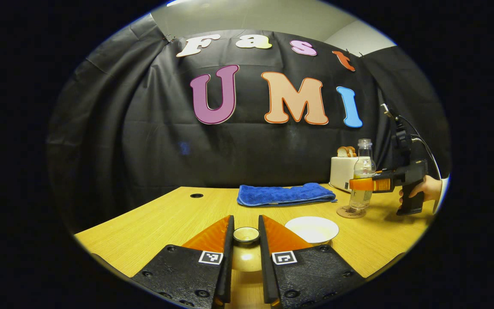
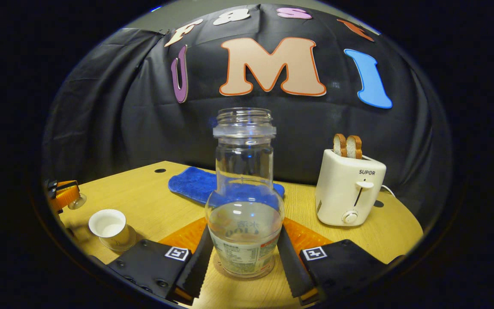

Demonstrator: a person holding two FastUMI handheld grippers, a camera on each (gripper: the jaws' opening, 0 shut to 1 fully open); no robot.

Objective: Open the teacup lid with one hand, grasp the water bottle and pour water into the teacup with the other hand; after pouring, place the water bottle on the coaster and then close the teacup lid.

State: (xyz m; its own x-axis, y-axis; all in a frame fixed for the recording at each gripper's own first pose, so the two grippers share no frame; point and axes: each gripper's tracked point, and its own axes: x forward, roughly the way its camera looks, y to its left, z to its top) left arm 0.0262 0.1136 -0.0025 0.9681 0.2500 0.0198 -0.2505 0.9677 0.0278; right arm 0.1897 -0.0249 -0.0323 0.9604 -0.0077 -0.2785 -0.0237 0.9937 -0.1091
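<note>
At the bottom of the left gripper view, the left tool (image 1: 246, 240) grips the teacup lid (image 1: 246, 234) between its 2 fingers, the open teacup (image 1: 312, 229) just right. In the right gripper view, the right tool (image 2: 244, 253) brackets the water bottle (image 2: 244, 201), standing on the coaster (image 2: 218, 267) bottom centre; contact unclear. Beyond lies a blue towel (image 1: 284, 194) on the desk (image 1: 152, 223).
</note>
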